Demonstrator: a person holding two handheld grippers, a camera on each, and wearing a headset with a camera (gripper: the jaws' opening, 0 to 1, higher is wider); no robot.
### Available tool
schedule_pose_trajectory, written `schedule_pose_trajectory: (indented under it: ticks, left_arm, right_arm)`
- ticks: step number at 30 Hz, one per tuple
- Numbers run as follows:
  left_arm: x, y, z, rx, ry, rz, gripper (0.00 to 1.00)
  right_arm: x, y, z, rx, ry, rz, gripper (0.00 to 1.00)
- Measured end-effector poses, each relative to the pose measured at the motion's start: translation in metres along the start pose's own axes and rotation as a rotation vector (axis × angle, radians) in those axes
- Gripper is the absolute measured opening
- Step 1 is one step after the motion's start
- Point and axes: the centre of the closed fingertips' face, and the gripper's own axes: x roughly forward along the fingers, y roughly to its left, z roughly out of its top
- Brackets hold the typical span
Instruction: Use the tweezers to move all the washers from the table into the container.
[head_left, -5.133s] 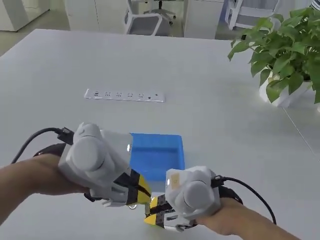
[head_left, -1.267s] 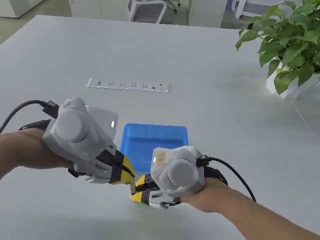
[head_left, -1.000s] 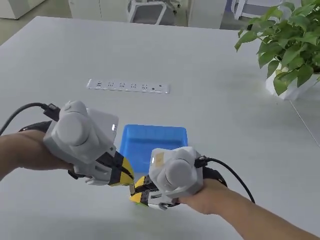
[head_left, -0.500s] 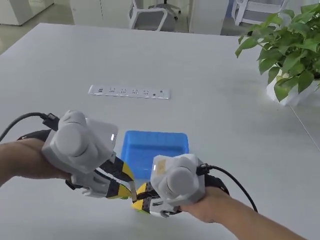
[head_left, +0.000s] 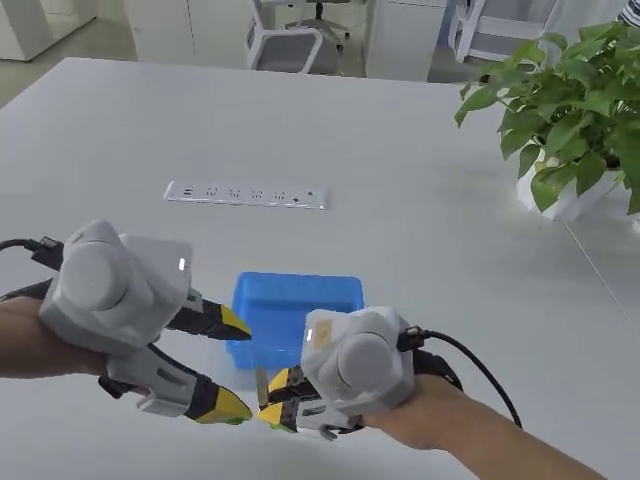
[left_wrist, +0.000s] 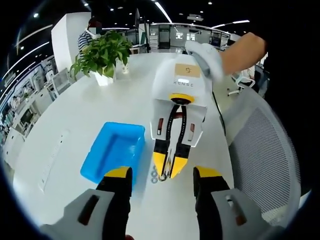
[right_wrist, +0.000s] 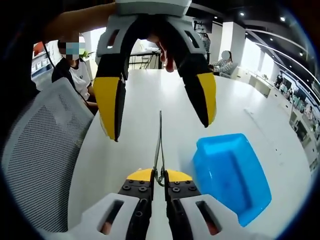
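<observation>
Left gripper (head_left: 224, 364): low at the left over the grey counter (head_left: 420, 200), its yellow-tipped fingers (left_wrist: 118, 179) spread wide with nothing between them.
Right gripper (head_left: 274, 398): close opposite the left one, its fingers pressed together on the tweezers (right_wrist: 160, 137), pinching them near their rear end.
Tweezers: thin and silver, reaching forward from the right gripper toward the open gap between the left one's fingers. In the right gripper view they touch neither finger.
Washers (left_wrist: 154, 176): small metal rings lying on the counter just beside the tweezer tips, near a corner of the container (head_left: 300, 283) but outside it.
Container: a shallow blue tray, upright on the counter just beyond both grippers. Whether anything lies inside cannot be told.
Power strip (head_left: 245, 194): white, flat on the counter, well beyond the container.
Potted plant (head_left: 560, 110): green leaves in a white pot at the counter's far right.
Mesh chair (left_wrist: 270, 150): grey, beside the counter in the left gripper view.
</observation>
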Motion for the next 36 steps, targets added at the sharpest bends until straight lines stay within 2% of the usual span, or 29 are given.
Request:
schedule_pose_trajectory:
  ticks: [6, 19, 26, 36]
  left_arm:
    - [-0.009, 0.003, 0.005, -0.063, -0.069, 0.041, 0.69]
    - [-0.023, 0.016, 0.011, -0.147, -0.15, 0.122, 0.89]
    - [-0.026, 0.021, 0.013, -0.168, -0.171, 0.147, 0.99]
    - [-0.029, 0.025, 0.012, -0.178, -0.176, 0.16, 0.99]
  right_arm:
    - [-0.008, -0.002, 0.008, -0.011, 0.001, -0.002, 0.09]
    - [-0.028, -0.017, 0.032, -0.039, -0.003, -0.002, 0.09]
    - [-0.035, -0.03, 0.041, -0.064, -0.006, -0.002, 0.09]
    - [-0.037, -0.059, 0.05, -0.095, -0.028, -0.009, 0.09]
